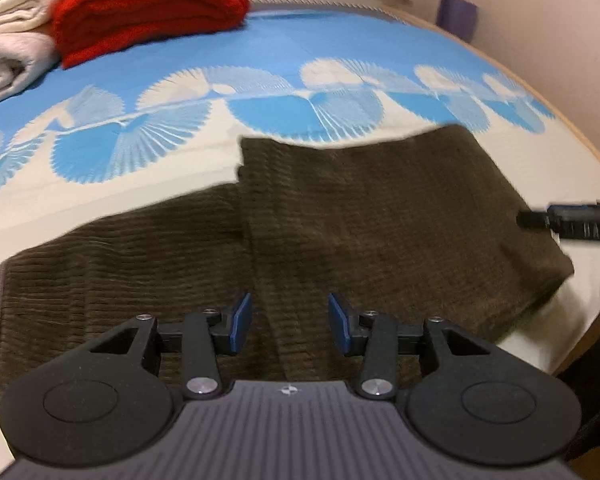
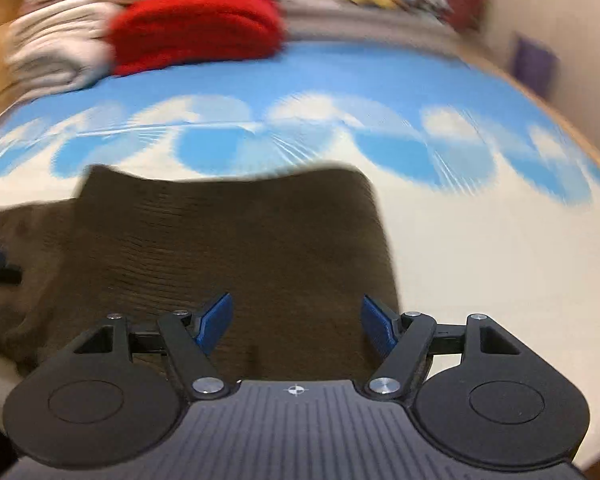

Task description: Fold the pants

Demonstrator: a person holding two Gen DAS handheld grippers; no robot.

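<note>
So the pants are lying flat on the bed, brown corduroy, already doubled over once by the look of it: there's a top layer whose edge runs down the middle in the left wrist view, sitting over a longer bit that trails off to the left. Far left on the bed there's a red blanket and some white towels, well apart from the pants.

Left gripper hangs over the near part of the pants, fingers apart, nothing pinched between them. Right gripper is over the right end of the pants, fingers spread wider, also holding nothing. Whether either one actually touches the cloth, I can't tell.

What could go wrong, imo:

- Corduroy is thick. If the fingers close on just the top layer, the bottom one stays behind and the fold comes apart.
- The right view is pretty blurry, so a rushed grab there could miss the edge and just bunch up fabric.
- If the two grippers grab at uneven spots, the next fold ends up skewed.
- The near right corner sits close to the bed edge, so a drag toward that side might pull it off.
</note>
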